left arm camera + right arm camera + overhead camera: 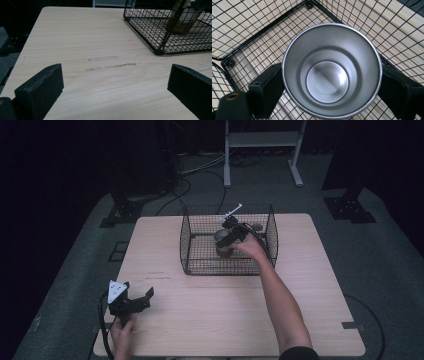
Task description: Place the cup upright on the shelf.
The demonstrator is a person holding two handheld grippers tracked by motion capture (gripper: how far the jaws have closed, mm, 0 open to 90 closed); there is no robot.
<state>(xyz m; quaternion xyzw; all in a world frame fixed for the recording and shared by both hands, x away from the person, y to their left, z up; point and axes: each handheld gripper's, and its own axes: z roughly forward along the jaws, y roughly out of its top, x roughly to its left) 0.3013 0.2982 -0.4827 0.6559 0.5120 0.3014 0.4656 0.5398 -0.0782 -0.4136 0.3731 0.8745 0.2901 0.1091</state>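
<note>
A black wire basket [200, 270] stands at the middle back of the wooden table [225, 320]. Inside it, my right gripper [226, 238] is shut on a steel cup [223, 250], which is upright. In the right gripper view the cup [332, 72] is empty, with a jaw pressed against each side over the basket's mesh floor [249, 37]. My left gripper [137, 291] rests near the table's front left corner, open with nothing between its fingers. From the left gripper view [115, 82] the basket [150, 32] and the cup [185, 17] lie ahead to the right.
A small greyish object [257, 226] lies in the basket's far right corner. Faint scuff marks [112, 66] cross the tabletop ahead of the left gripper. Beyond the table are cables, black stand bases [125, 210] and a white frame [260, 140] on dark floor.
</note>
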